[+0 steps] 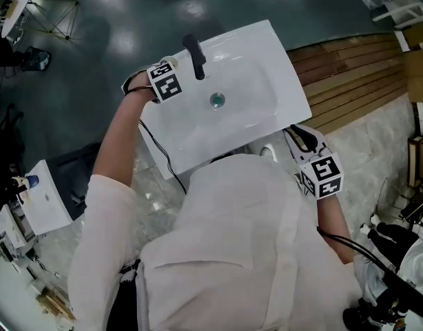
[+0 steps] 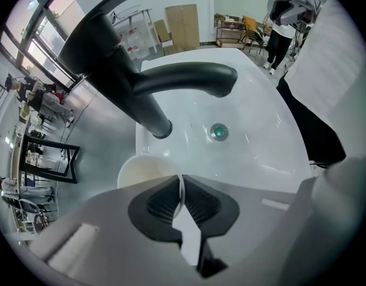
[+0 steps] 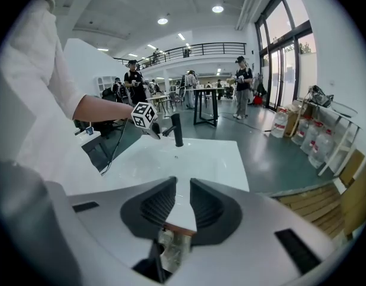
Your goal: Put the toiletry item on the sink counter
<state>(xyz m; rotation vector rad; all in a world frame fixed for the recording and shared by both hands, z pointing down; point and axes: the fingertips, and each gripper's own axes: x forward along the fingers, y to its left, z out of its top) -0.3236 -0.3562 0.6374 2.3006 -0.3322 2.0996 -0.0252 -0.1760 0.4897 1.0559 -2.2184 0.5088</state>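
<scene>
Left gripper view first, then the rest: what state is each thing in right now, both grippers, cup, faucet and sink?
left gripper: shut on the rim of the cup.
cup: upright, looks empty, next to the faucet.
faucet: off, no water running.
sink: no water in the basin.
right gripper: jaws slightly apart, holding nothing.
</scene>
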